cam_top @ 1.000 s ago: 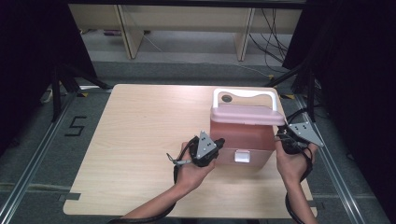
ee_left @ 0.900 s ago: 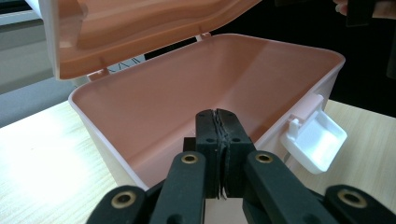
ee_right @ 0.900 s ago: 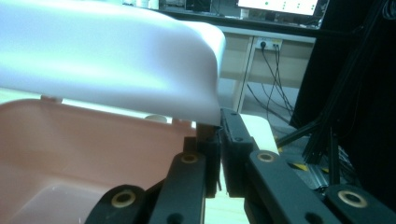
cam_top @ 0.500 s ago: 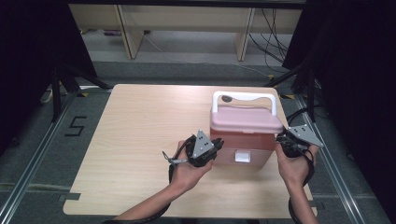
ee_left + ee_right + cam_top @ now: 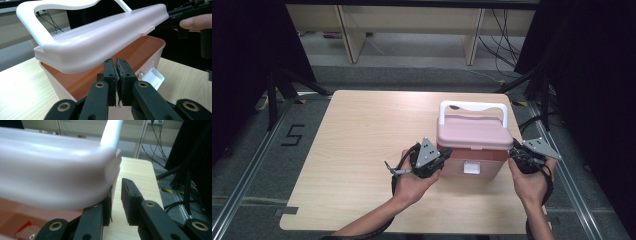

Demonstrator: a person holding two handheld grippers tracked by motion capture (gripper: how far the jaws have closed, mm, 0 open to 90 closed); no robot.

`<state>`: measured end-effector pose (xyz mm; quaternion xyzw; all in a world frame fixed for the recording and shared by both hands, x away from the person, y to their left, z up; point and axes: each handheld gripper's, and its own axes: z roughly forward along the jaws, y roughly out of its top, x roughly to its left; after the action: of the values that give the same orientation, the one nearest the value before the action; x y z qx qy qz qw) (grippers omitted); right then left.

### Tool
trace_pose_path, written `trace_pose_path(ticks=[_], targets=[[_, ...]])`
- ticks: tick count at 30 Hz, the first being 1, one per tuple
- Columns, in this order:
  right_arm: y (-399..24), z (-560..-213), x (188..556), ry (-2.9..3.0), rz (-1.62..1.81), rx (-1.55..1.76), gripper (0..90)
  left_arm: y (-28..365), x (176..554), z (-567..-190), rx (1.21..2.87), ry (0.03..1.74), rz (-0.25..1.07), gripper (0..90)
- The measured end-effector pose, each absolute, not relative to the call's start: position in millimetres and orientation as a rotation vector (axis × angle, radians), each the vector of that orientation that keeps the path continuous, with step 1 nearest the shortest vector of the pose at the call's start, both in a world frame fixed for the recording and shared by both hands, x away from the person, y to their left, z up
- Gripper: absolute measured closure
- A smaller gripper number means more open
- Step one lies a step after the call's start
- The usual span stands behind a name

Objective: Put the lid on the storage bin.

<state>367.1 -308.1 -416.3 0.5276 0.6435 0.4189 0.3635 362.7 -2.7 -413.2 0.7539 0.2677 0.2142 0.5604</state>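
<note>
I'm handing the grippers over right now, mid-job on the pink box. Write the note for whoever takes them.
Left gripper: jaws shut with nothing between them, tips against the box's left end just under the lid.
Right gripper: jaws have just been opening; they stand slightly apart at the box's right corner, clamping nothing.
Pink box: on the table, near its right front; white handle up.
Done: front latch is flipped open, and the lid is raised off the rim.
Left: lift the lid clear. Something red lies inside; I cannot tell what.
</note>
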Motion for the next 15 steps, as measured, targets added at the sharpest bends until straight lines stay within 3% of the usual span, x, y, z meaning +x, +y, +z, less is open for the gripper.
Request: trace_pose_path(ticks=[15], targets=[[-316.7,-420.0,319.5,1.648,1.139,1.417,87.1,-1.4,364.2,-417.7,1.771,0.676,0.485,89.9]])
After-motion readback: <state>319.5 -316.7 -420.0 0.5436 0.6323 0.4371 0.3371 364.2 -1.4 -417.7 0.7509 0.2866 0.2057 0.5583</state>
